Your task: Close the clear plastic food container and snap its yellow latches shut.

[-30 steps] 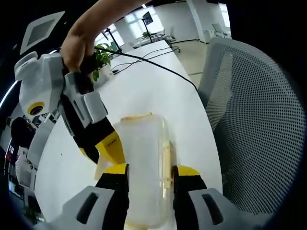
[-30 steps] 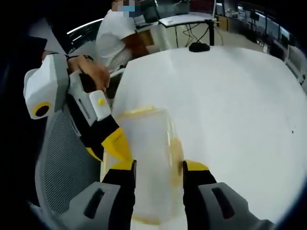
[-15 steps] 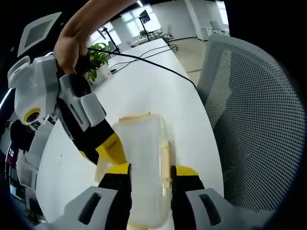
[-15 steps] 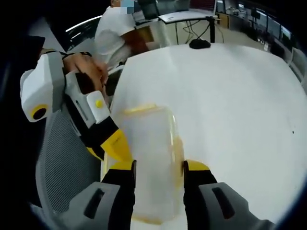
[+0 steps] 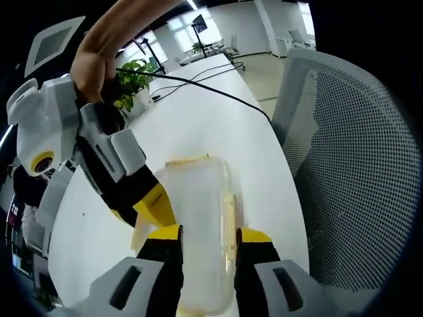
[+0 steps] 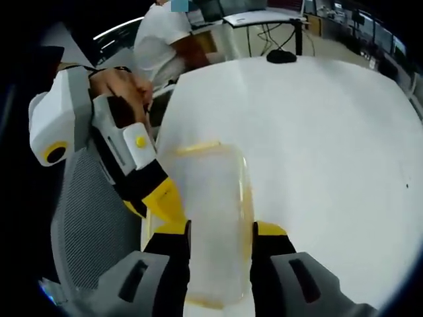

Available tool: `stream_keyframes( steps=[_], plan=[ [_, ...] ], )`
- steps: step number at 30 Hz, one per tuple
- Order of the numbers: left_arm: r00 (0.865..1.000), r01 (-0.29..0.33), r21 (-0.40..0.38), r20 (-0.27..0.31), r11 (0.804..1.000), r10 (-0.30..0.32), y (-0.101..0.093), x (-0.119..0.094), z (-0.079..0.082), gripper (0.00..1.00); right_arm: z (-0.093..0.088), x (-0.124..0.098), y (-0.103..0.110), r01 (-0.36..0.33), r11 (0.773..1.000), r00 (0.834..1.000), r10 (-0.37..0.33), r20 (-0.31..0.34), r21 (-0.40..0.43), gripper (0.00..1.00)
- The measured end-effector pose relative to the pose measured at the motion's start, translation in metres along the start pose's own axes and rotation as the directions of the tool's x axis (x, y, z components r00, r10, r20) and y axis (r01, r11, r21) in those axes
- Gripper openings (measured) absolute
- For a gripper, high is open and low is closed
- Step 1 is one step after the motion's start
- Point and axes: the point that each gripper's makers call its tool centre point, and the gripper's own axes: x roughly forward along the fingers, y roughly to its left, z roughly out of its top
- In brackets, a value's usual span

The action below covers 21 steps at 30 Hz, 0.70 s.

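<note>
The left gripper (image 5: pixel 206 232) and right gripper (image 6: pixel 221 229) each have their jaws clamped across the clear plastic food container (image 5: pixel 197 218), which lies at the white bench's (image 5: pixel 198 125) edge beside a mesh chair (image 5: pixel 350 172). Its lid looks down already. Judging by the yellow latch (image 5: pixel 229 221) along one side, the latches probably remain to be snapped.

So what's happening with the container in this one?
A person works two handheld grippers on a clear plastic food container lying on a white table. The left gripper and right gripper each straddle it from opposite ends, jaws against its sides. A mesh chair stands beside the table.
</note>
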Motion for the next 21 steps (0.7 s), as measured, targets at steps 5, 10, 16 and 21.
stream_keyframes(
  steps=[5,10,16,21],
  plan=[
    [1.0,-0.003,0.003,0.009,1.0,0.002,-0.0018,0.0011,0.0,0.23,0.0003,0.0004,-0.0026,-0.005,1.0,1.0,0.005,-0.001,0.008,0.33],
    [1.0,0.012,-0.013,0.017,1.0,-0.011,-0.0011,0.0014,0.0004,0.24,0.0019,0.0,-0.0035,0.0,1.0,1.0,-0.001,0.002,0.016,0.34],
    [1.0,0.02,-0.014,0.016,1.0,-0.02,-0.0031,0.0031,0.0005,0.24,0.003,0.0001,-0.0058,0.007,1.0,1.0,-0.007,0.008,0.005,0.34],
    [1.0,0.023,-0.016,0.021,1.0,-0.022,-0.0039,0.0033,0.0009,0.25,0.0043,0.0003,-0.0062,0.01,1.0,1.0,-0.01,0.008,-0.002,0.34]
  ],
)
